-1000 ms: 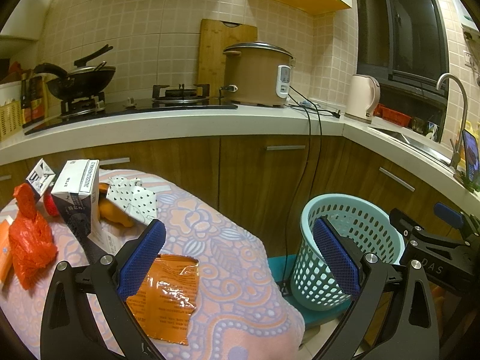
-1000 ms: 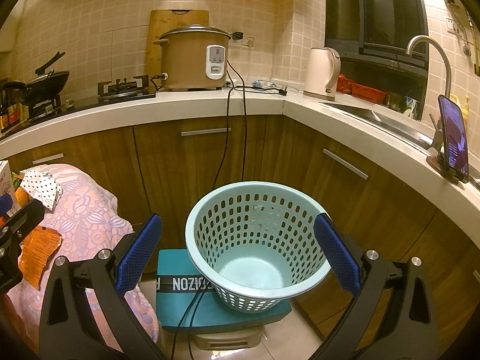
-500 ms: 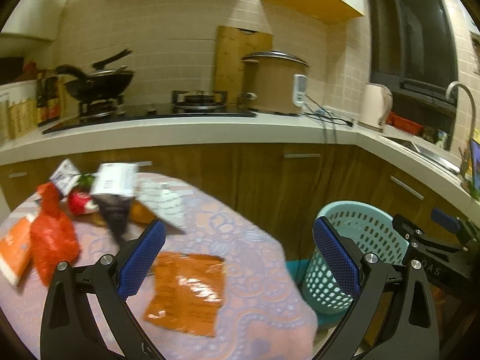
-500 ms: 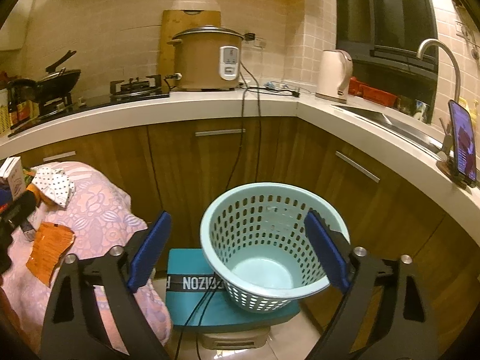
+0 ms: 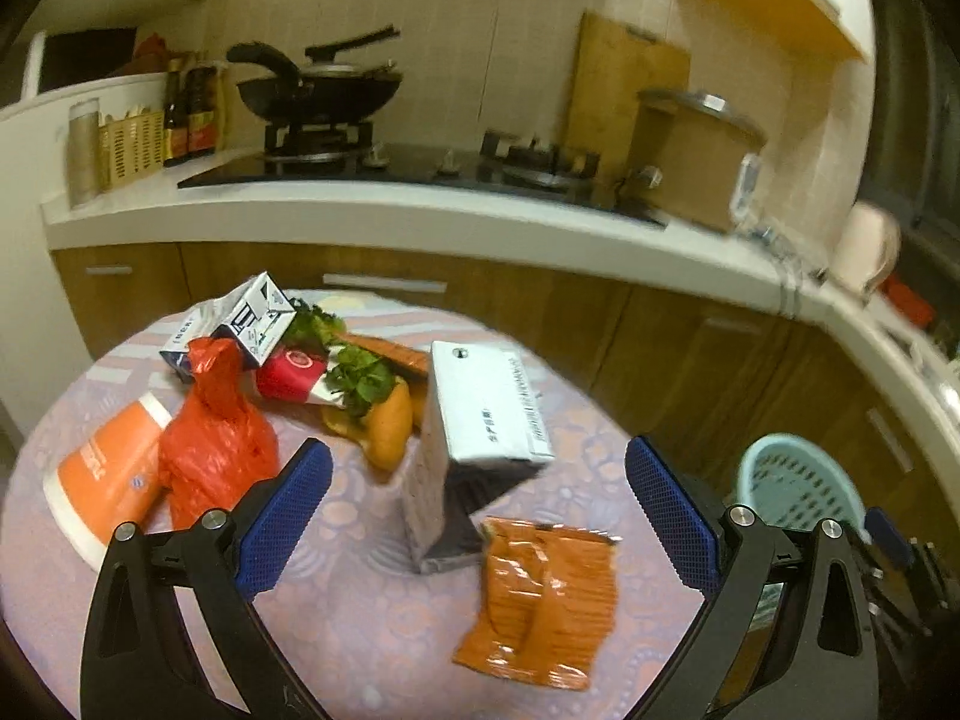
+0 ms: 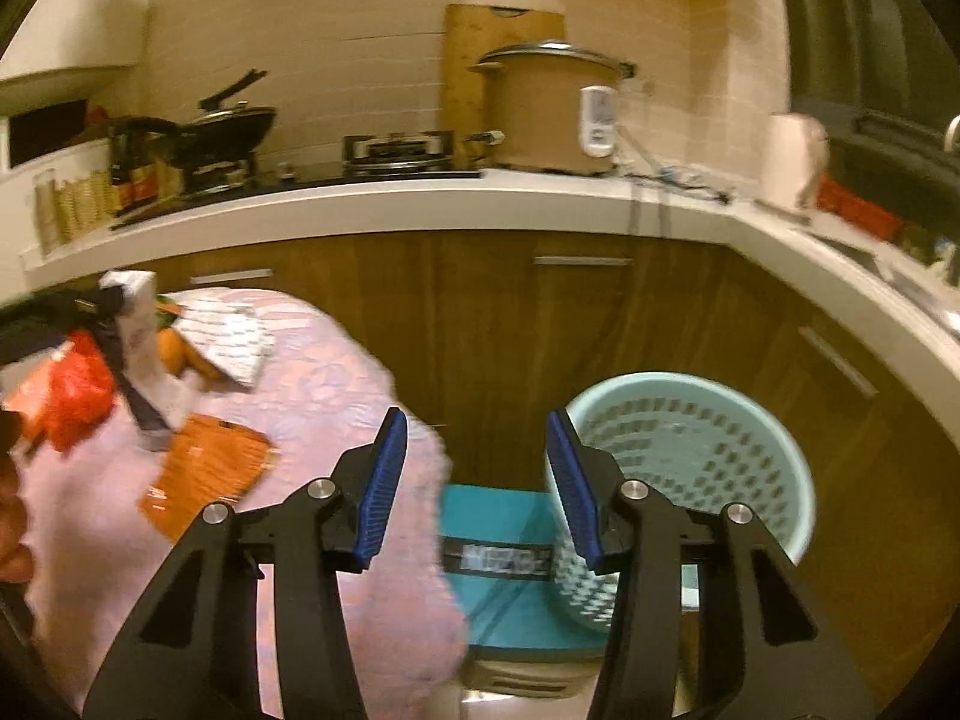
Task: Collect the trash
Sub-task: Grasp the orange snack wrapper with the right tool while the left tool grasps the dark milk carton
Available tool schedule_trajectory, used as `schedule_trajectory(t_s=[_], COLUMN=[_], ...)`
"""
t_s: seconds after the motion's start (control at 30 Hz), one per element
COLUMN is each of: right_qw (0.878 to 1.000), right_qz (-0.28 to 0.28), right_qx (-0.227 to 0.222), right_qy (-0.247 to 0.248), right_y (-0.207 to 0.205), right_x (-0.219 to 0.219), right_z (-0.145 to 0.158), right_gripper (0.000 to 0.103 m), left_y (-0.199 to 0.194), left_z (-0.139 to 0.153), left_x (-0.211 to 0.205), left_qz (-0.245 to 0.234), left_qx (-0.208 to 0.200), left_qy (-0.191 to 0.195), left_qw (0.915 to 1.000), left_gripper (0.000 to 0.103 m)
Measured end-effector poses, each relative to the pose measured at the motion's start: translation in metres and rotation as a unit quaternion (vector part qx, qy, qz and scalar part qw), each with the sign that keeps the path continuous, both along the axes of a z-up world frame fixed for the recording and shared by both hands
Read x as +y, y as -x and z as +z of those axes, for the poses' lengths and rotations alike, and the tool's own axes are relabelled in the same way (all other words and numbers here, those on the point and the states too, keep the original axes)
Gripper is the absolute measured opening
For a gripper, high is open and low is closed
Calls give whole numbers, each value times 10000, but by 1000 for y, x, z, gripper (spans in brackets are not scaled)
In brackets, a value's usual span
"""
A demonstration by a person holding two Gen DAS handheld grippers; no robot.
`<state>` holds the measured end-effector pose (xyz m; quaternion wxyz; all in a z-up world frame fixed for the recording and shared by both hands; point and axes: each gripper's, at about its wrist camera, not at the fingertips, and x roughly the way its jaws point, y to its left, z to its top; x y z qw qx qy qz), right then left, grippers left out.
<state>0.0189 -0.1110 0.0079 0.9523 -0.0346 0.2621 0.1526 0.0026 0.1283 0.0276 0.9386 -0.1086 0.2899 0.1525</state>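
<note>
In the left wrist view my left gripper (image 5: 477, 507) is open and empty above the round table (image 5: 360, 630). A white carton (image 5: 474, 438) stands between its fingers, a little ahead. An orange foil wrapper (image 5: 543, 597) lies in front of the carton. A red plastic bag (image 5: 213, 438), an orange cup (image 5: 105, 471) and a small milk carton (image 5: 252, 324) lie to the left. The light-blue basket (image 5: 798, 489) is at lower right. In the right wrist view my right gripper (image 6: 477, 483) is partly closed and empty, between the table's edge and the basket (image 6: 690, 468).
Greens, a red pack and orange food (image 5: 384, 414) lie behind the carton. The basket stands on a teal box (image 6: 510, 564) on the floor. Wooden cabinets (image 6: 540, 330) and a white counter (image 5: 420, 210) with a wok, stove, rice cooker and kettle run behind.
My left gripper has swung left and over the table, so the carton now stands between its fingers. My right gripper has turned left towards the table and narrowed its jaws.
</note>
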Motion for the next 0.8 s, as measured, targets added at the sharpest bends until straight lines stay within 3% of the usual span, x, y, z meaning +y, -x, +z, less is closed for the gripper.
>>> schedule_trajectory(t_s=[0.07, 0.13, 0.2, 0.33, 0.53, 0.73, 0.8], right_qw=[9996, 9988, 9967, 9879, 9711, 9642, 9634], right_qz=[251, 448, 737, 1361, 1948, 2138, 2132], right_qx=[118, 174, 331, 747, 1369, 1491, 1509], right_qy=[-81, -33, -20, 11, 184, 480, 595], right_y=[0, 2, 2, -3, -13, -16, -20], right_x=[12, 27, 40, 71, 116, 147, 153], right_z=[0, -2, -5, -16, -36, -48, -52], right_gripper=[45, 45, 45, 45, 54, 72, 73], left_y=[-13, -22, -25, -21, 7, 22, 25], left_z=[-8, -20, -28, -37, -28, -22, -23], left_x=[5, 11, 15, 30, 46, 58, 61], left_qz=[89, 99, 118, 129, 165, 237, 274], left_qx=[255, 537, 656, 648, 252, 94, 85], left_qy=[0, 83, 148, 376, 459, 583, 607], left_qw=[9996, 9985, 9977, 9971, 9985, 9980, 9977], left_gripper=[87, 67, 57, 19, 17, 17, 17])
